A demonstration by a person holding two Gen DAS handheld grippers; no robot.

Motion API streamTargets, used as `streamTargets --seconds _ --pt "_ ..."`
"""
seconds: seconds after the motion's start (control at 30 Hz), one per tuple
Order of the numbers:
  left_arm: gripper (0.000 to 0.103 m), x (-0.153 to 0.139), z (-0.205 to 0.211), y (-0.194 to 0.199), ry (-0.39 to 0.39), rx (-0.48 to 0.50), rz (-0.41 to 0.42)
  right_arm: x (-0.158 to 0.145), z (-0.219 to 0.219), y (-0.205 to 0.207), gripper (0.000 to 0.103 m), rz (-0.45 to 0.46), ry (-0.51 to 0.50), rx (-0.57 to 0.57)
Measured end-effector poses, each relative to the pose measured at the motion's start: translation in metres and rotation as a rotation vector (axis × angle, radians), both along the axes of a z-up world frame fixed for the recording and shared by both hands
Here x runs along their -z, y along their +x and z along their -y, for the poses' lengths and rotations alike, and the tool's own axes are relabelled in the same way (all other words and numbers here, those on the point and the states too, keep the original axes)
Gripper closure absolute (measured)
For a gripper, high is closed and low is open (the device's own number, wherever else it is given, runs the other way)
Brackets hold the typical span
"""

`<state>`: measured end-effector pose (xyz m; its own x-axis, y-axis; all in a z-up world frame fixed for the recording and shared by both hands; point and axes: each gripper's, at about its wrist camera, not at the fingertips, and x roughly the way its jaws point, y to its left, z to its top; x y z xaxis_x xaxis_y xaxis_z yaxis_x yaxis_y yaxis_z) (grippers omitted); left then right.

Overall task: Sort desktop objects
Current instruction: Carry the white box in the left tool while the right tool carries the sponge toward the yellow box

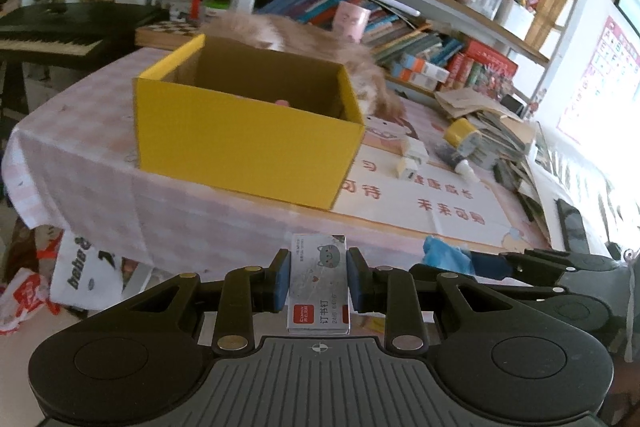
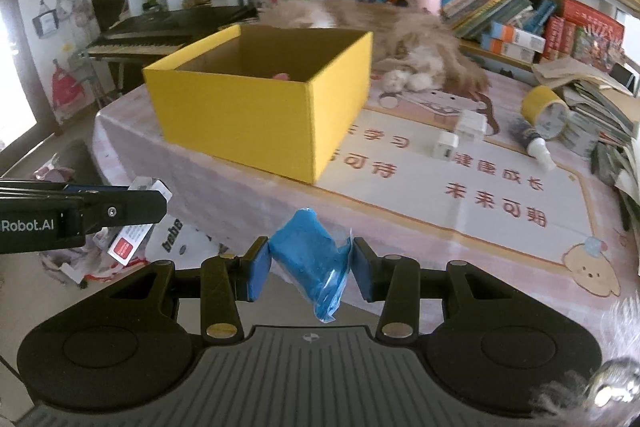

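Observation:
My left gripper is shut on a small white staple box with a red label, held off the near table edge. My right gripper is shut on a blue lump in a plastic bag. Both hover in front of an open yellow cardboard box on the pink checked tablecloth; something pink shows inside it. In the right wrist view the left gripper with the staple box is at the left. In the left wrist view the right gripper and blue bag are at the right.
A fluffy cat lies behind the yellow box. Two small white boxes, a yellow tape roll and a small bottle lie on the printed mat to the right. Book stacks, shelves and a keyboard piano surround the table.

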<state>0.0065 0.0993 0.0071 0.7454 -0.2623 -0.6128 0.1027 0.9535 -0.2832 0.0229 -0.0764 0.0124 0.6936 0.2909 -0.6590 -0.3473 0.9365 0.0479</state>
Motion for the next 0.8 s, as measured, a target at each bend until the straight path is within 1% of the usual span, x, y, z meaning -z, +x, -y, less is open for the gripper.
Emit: streamTargets --seconds 0.3,0.8 --pt "0.075 0.002 -0.024 -0.009 -0.011 -0.038 -0.002 0.0 -0.024 -0.005 0.063 -0.003 -0.006 -0.039" --pt "0.075 0.004 -0.048 -0.012 -0.01 -0.078 -0.02 0.0 -0.054 0.001 0.063 -0.014 -0.012 -0.1"
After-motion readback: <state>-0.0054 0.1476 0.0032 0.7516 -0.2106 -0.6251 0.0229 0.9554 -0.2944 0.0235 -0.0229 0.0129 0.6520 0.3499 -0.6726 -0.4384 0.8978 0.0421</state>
